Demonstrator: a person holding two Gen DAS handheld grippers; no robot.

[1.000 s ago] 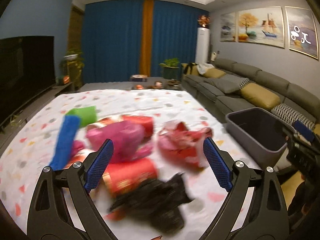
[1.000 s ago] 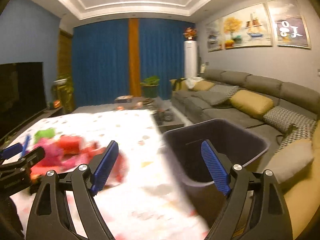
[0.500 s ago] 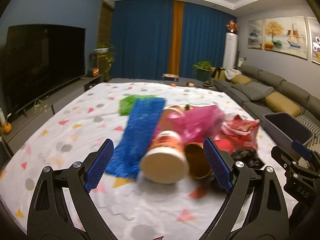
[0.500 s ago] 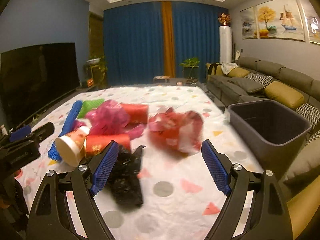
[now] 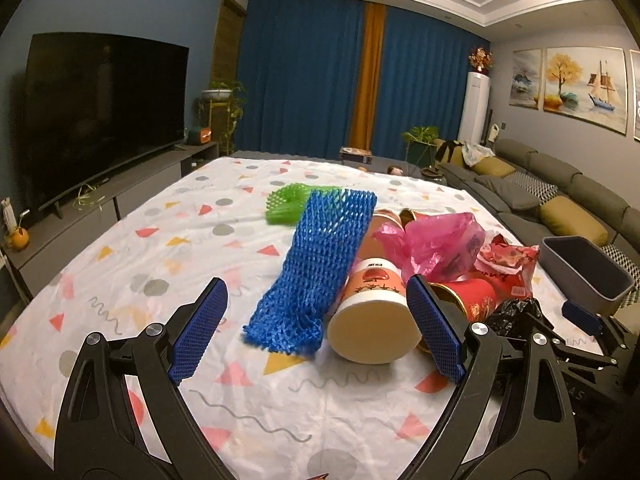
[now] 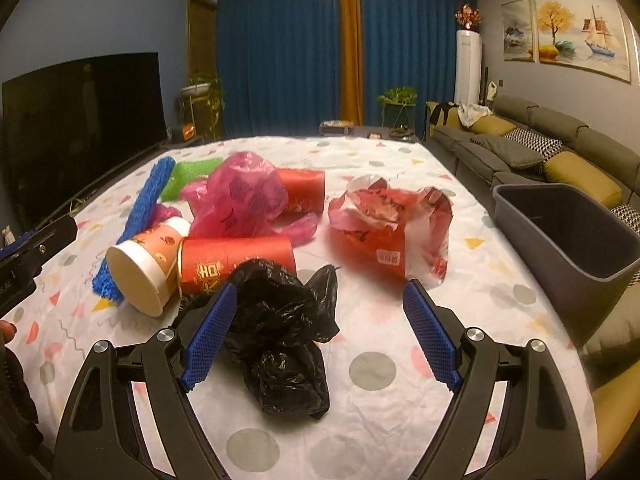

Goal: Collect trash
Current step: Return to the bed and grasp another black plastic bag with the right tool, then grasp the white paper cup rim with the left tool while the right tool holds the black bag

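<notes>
1. Right tool (image 6: pixel 316 334) is wide open with nothing in it — the crumpled black bag (image 6: pixel 280 332) lies right in front, hugging its left pad, near the counter's (image 6: pixel 380 168) front edge.
2. Left tool (image 5: pixel 316 332) is also wide open and empty, aimed at the blue foam net (image 5: pixel 324 264) and the tipped cup (image 5: pixel 374 316); the net's long axis runs away from it.
3. Grey bin (image 6: pixel 568 236) sits off the right edge, so I'd guess the right hand is closer to it.
</notes>
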